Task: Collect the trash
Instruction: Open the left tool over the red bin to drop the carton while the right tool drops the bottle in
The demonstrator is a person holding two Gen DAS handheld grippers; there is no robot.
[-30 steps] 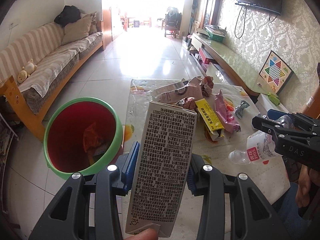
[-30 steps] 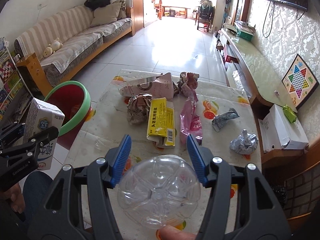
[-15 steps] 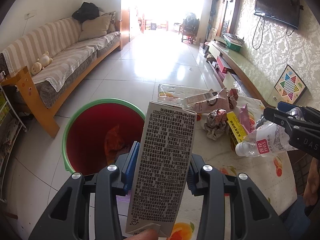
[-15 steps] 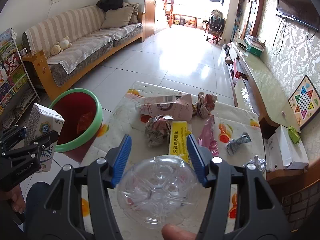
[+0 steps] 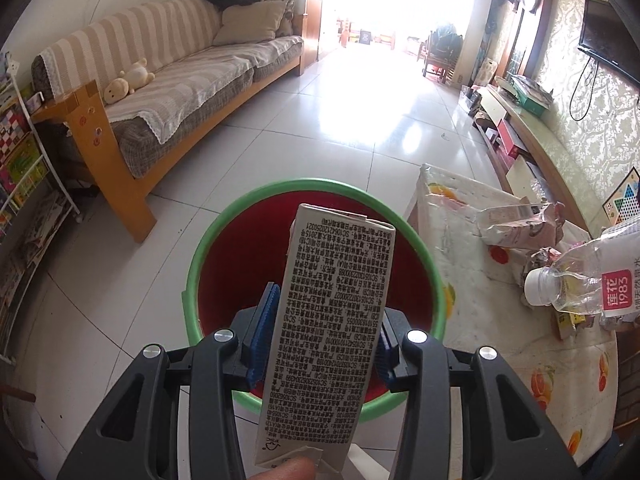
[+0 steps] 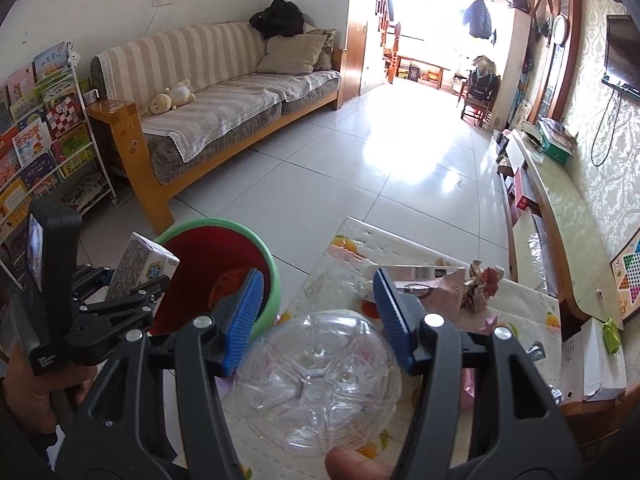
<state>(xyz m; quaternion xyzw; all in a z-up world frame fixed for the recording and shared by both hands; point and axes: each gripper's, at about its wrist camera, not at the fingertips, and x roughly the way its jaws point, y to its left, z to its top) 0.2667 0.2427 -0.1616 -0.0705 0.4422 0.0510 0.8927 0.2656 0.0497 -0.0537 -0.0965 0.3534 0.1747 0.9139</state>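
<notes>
Two light empties: left gripper (image 5: 320,344) jaws opening around stiff carton (image 5: 332,320) over bin (image 5: 192,280); right gripper (image 6: 320,320) jaws pinching crushable bottle (image 6: 316,384) mid-body.

— What moved?
— You've swung the carton (image 5: 328,320) from the table edge to over the bin (image 5: 316,288); your left gripper (image 5: 324,336) jaws are opening.
— And the bottle (image 6: 316,380)?
— Carried binward too, apparently.

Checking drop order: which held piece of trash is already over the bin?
The printed carton in the left gripper; the right gripper's plastic bottle is over the table.
</notes>
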